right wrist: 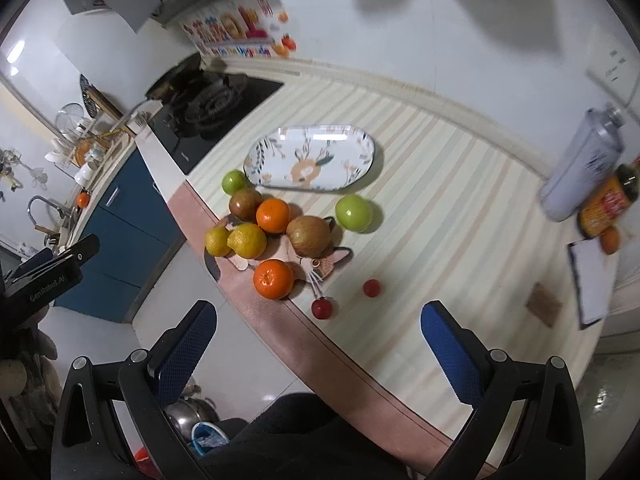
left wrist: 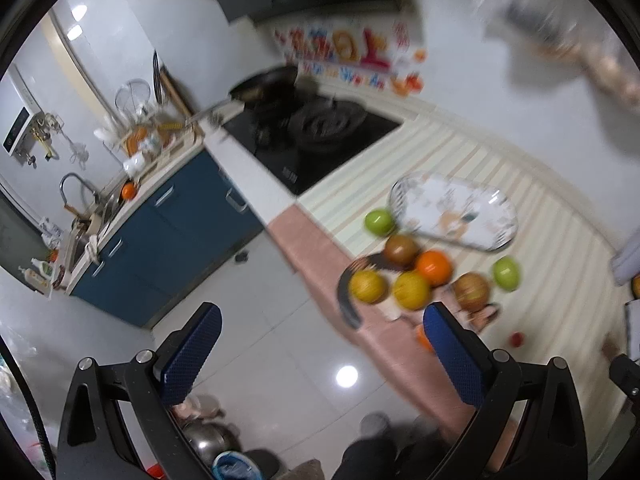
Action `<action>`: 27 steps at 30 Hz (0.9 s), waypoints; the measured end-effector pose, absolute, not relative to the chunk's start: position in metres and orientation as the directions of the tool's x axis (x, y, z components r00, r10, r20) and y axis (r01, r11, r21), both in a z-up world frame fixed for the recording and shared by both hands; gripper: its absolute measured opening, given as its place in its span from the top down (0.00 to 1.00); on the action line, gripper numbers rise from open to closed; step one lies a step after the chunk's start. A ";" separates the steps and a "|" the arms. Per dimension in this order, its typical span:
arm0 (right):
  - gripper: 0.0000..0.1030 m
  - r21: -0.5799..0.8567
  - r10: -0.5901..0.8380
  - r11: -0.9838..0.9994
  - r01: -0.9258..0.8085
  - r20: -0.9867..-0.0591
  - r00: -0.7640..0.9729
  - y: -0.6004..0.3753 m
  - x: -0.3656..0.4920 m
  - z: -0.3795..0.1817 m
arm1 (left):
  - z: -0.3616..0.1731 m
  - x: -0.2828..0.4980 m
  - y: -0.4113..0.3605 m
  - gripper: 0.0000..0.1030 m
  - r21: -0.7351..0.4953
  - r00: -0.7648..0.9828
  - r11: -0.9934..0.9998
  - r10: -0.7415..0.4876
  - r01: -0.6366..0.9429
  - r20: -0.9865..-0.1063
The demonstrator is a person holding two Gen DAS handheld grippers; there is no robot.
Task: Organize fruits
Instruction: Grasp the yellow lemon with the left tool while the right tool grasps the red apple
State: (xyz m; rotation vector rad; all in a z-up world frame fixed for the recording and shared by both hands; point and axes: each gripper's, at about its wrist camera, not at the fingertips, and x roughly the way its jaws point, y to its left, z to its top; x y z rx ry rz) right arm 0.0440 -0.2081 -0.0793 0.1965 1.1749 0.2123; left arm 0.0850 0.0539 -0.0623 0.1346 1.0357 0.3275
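Fruit cluster: the fruit lies bunched at the near edge of the striped bench (right wrist: 460,184), ahead of both sets of jaws and touched by neither.
Oranges: one orange (right wrist: 273,279) sits nearest the bench edge, on a cat-shaped mat (right wrist: 320,266); a second orange (right wrist: 273,215) lies behind it.
Lemons: two lemons (right wrist: 247,240) sit side by side at the cluster's left, touching.
Brown fruits: one brown fruit (right wrist: 309,236) lies between the oranges; a darker one (right wrist: 245,203) sits further back.
Green apples: one green apple (right wrist: 353,213) lies right of the cluster, the other (right wrist: 234,181) just beside the plate's left end.
Cherry tomatoes: two small red tomatoes (right wrist: 322,308) lie apart from the pile, closest to the right jaws.
Plate: an oval flowered plate (right wrist: 256,162) holds nothing and stands behind the fruit.
Right gripper (right wrist: 318,332): jaws spread wide and holding nothing, above the bench edge, with the tomatoes just ahead.
Left gripper (left wrist: 320,334): jaws spread wide and holding nothing, over the floor beside the bench; the fruit lies ahead to its right, the view blurred.
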 end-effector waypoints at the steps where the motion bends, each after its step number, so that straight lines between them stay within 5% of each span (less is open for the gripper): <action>1: 0.00 0.263 0.266 0.963 -0.057 -0.896 0.355 -0.202 0.052 -0.092 | -0.073 0.093 0.061 0.00 0.268 0.449 0.942 0.332 -0.200 -0.830; 11: 0.01 0.339 0.298 0.924 0.177 -0.928 0.222 -0.158 0.125 -0.208 | -0.195 0.183 0.116 0.01 0.183 0.224 0.982 0.189 -0.051 -0.956; 16: 0.03 0.352 0.312 0.873 0.337 -0.935 0.167 -0.146 0.150 -0.255 | -0.253 0.213 0.118 0.13 0.125 0.135 0.981 0.105 0.149 -0.985; 27: 0.05 0.335 0.307 0.787 0.518 -0.941 0.142 -0.145 0.188 -0.306 | -0.298 0.241 0.094 0.15 0.051 0.079 0.900 0.018 0.433 -0.997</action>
